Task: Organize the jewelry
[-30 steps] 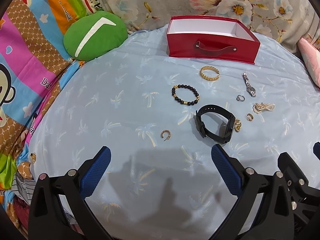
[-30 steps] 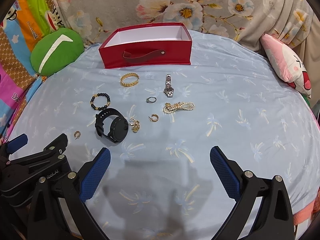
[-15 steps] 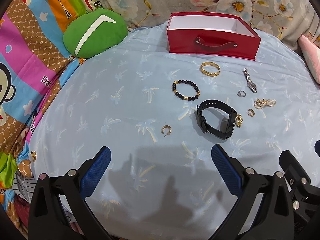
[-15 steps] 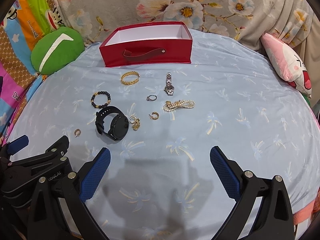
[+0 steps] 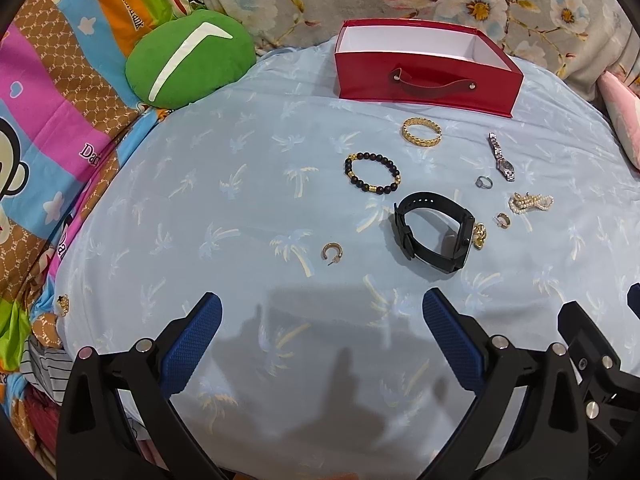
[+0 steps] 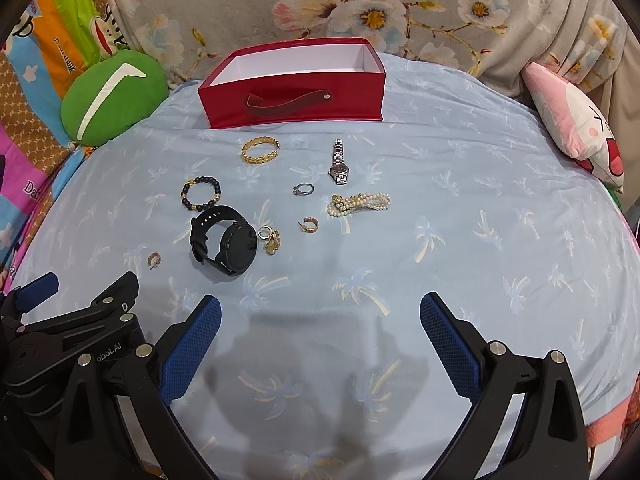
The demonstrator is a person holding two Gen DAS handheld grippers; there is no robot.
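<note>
Jewelry lies spread on a light blue sheet in front of an open red box (image 5: 428,60) (image 6: 294,88). I see a black smartwatch (image 5: 436,236) (image 6: 224,242), a black bead bracelet (image 5: 372,173) (image 6: 200,193), a gold chain bangle (image 5: 421,131) (image 6: 260,150), a silver watch (image 5: 501,158) (image 6: 339,162), a silver ring (image 6: 303,189), a pearl strand (image 6: 358,203) and gold hoop earrings (image 5: 332,252) (image 6: 309,225). My left gripper (image 5: 320,328) stands open near the lone hoop. Farther right, my right gripper (image 6: 320,328) is open and holds nothing.
A green round cushion (image 5: 188,64) lies at the back left beside a cartoon-print blanket (image 5: 48,128). A pink plush pillow (image 6: 576,128) rests at the right edge. Floral fabric (image 6: 360,4) rises behind the box. A small gold trinket (image 5: 63,302) sits off the sheet's left edge.
Both grippers have drawn back slightly toward the near edge, so the jewelry and box sit a little farther away. Nothing on the sheet has moved.
</note>
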